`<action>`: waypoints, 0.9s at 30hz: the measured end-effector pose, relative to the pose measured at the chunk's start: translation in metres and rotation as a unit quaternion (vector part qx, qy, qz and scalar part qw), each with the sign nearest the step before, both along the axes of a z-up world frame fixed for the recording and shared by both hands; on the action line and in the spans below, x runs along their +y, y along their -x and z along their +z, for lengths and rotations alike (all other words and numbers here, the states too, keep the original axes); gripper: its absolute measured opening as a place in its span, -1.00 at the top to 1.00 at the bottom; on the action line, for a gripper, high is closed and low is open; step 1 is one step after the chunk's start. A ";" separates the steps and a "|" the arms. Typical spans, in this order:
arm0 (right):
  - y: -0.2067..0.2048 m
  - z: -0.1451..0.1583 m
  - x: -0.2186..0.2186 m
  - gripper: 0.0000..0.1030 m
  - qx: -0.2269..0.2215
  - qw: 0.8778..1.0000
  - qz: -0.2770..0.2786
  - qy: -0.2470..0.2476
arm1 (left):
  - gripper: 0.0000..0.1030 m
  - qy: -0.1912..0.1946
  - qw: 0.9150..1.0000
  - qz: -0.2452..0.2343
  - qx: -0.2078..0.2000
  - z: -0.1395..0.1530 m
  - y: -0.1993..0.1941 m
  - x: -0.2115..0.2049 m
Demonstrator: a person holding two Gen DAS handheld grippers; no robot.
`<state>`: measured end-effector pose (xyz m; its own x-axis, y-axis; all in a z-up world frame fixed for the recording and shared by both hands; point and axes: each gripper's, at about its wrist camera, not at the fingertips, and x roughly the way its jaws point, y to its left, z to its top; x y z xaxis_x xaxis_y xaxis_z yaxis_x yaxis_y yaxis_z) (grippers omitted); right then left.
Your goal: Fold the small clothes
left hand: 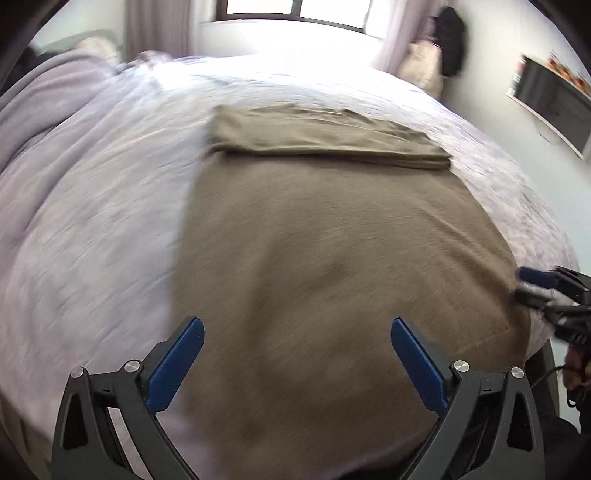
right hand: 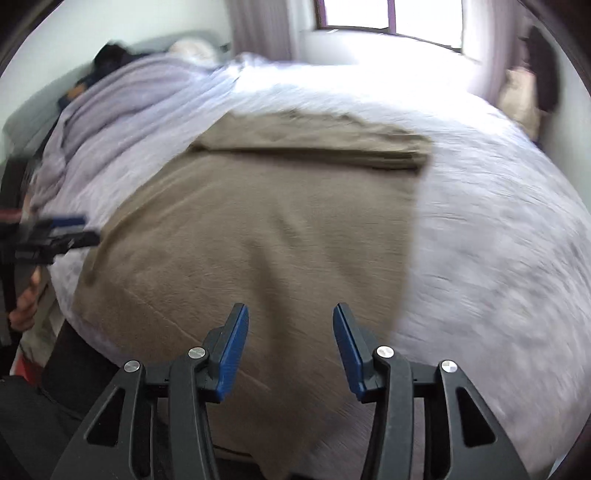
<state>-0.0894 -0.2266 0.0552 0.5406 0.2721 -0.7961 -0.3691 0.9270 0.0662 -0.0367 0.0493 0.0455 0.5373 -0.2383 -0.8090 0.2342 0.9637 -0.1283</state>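
Note:
An olive-brown garment (left hand: 325, 258) lies flat on the bed, its far end folded over into a thick band (left hand: 325, 138). It also shows in the right wrist view (right hand: 258, 236). My left gripper (left hand: 297, 326) is open and empty above the garment's near left part. My right gripper (right hand: 290, 314) is open and empty above its near right part. The right gripper also shows in the left wrist view (left hand: 521, 284) at the garment's right edge, and the left gripper shows in the right wrist view (right hand: 86, 229) at its left edge.
The bed has a pale lilac cover (left hand: 92, 206). A bunched lilac blanket (right hand: 122, 99) and dark items lie at the far left by the headboard. A window (right hand: 391, 14) and curtains stand behind, and clothes (left hand: 447, 40) hang on the right wall.

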 end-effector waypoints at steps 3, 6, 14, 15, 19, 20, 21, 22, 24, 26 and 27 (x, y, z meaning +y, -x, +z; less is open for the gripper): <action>-0.013 -0.023 0.011 -0.03 0.021 0.999 0.010 0.025 | -0.96 -0.049 0.998 0.022 0.045 -0.037 -0.024 0.000; -0.019 -0.036 -0.008 -0.05 0.030 1.000 0.000 -0.001 | -0.98 -0.003 0.998 0.028 0.048 -0.046 -0.016 0.027; 0.015 -0.017 -0.036 -0.16 0.035 0.999 -0.020 -0.009 | -0.98 -0.013 0.996 0.070 0.046 -0.027 0.030 0.065; 0.023 -0.015 -0.039 -0.32 0.031 0.999 -0.019 -0.003 | -0.98 -0.011 0.996 0.076 0.048 -0.029 0.036 0.071; 0.051 -0.012 -0.053 -0.39 0.032 0.999 0.004 -0.002 | -0.98 -0.001 0.996 0.058 0.064 -0.045 0.042 0.075; 0.053 -0.012 -0.054 -0.39 0.034 0.999 0.009 -0.009 | -0.98 0.000 0.996 0.048 0.069 -0.049 0.041 0.069; 0.056 -0.015 -0.056 -0.39 0.038 0.999 0.017 -0.025 | -0.98 0.000 0.997 0.043 0.069 -0.051 0.041 0.065; 0.055 -0.018 -0.054 -0.39 0.043 0.998 0.020 -0.038 | -0.98 0.000 0.997 0.037 0.068 -0.053 0.040 0.058; 0.052 -0.028 -0.053 -0.38 0.062 0.996 0.026 -0.065 | -0.98 -0.003 0.997 0.027 0.070 -0.057 0.039 0.049; 0.048 -0.042 -0.049 -0.38 0.082 0.993 0.034 -0.083 | -0.98 -0.020 0.997 0.029 0.069 -0.061 0.038 0.039; 0.045 -0.051 -0.046 -0.38 0.088 0.992 0.030 -0.085 | -0.98 -0.025 0.997 0.033 0.066 -0.062 0.039 0.036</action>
